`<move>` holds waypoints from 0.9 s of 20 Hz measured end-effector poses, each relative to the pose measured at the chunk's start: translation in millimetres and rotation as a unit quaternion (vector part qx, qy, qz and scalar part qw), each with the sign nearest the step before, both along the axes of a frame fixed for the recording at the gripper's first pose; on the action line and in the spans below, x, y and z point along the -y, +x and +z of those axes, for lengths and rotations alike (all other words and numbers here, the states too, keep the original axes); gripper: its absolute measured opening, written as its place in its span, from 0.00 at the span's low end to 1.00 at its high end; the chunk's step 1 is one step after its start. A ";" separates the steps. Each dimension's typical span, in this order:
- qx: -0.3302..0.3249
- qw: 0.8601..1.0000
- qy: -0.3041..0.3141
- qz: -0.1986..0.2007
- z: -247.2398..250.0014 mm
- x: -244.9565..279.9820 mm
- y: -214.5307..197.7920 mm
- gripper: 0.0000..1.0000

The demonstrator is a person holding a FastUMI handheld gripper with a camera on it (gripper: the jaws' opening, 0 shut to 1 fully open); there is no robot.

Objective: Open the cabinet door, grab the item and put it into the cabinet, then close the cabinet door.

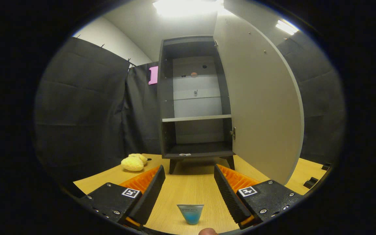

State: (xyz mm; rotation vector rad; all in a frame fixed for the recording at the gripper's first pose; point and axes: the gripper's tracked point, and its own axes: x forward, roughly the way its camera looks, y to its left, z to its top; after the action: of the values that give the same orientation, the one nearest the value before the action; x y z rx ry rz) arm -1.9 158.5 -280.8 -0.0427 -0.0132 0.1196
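Note:
A dark cabinet stands on short legs on the wooden table, straight beyond my fingers. Its pale door is swung wide open to the right, hinged on the cabinet's right side. Inside I see a light shelf and a bare bottom compartment. A yellow plush toy lies on the table left of the cabinet's foot, ahead of my left finger. My gripper is open with nothing between its fingers.
Black cloth walls close the booth on the left and right. A small blue-tinted tab sits low between the fingers. Dark clips sit on the table's right edge. The open door's lower corner reaches close to my right finger.

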 end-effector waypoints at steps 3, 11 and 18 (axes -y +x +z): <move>-0.027 1.000 -0.009 -0.011 -42.6 -2.2 8.7 0.94; -0.071 0.997 -0.019 -0.016 -130.0 2.2 17.7 0.93; -0.153 0.987 -0.035 -0.029 -166.3 7.8 17.6 0.40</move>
State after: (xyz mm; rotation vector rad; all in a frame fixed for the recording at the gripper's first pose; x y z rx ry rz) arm 15.6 150.7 -447.1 -0.0941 0.2985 0.0671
